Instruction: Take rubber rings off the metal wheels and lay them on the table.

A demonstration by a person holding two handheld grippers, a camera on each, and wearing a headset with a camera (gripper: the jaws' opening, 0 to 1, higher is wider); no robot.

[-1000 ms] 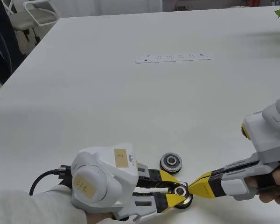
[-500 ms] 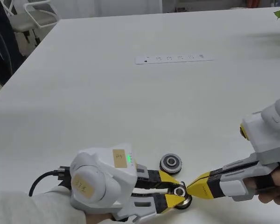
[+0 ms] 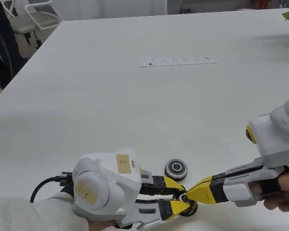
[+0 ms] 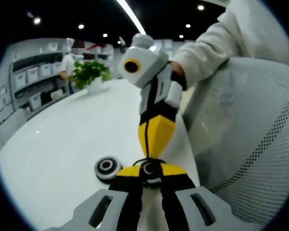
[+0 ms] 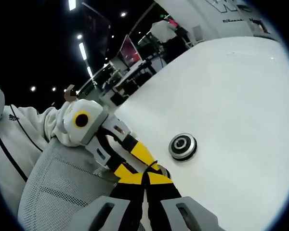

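Wheel [image 3: 192, 208] is lying flat, axle pointing upward, left gripper [image 4: 151, 172] clamping it; right gripper [image 5: 145, 177] is pinching its rubber ring [image 5: 154, 164], jaws closed.

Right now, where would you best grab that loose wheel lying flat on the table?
Probably across its outer rim, coming down from above with one jaw on each side. The loose wheel lies flat on the table, face up, with nothing touching it, so its round edge is free all round.
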